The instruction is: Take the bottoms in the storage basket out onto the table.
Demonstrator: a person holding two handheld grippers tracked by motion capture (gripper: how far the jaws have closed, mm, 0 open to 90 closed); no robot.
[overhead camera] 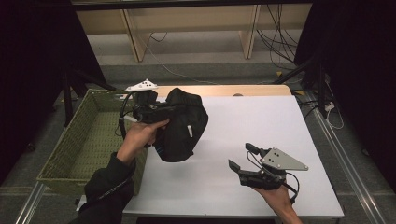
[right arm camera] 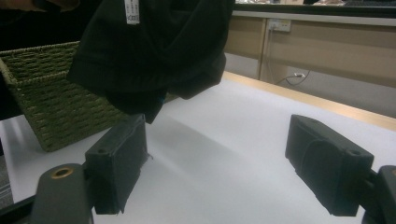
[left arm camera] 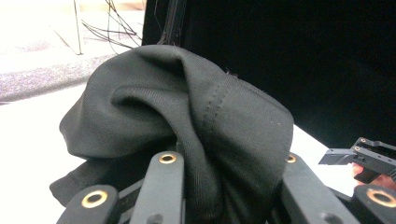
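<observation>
We see a white worktop from above, with a woven green basket standing at its left edge. Our left tool is clamped tight on a bunched black garment and holds it lifted off the worktop, just to the right of the basket's near wall. In the left gripper view the fabric bulges up between and over the two black jaws, so the hold is on a thick fold and not on a flat edge. From the right gripper view the garment hangs in front of the basket, with a small white label near its top and its lowest folds dangling just clear of the worktop.

Our right tool rests low at the front right of the worktop, well apart from the cloth, with its jaws spread wide and nothing between them.

We judge the main risk to be the hanging folds. If we carry the garment sideways too low, they may catch on the basket's rim and drape over the wall or drag the light basket. The bunched fold may also slip from the jaws, since only one tool bears the weight.
</observation>
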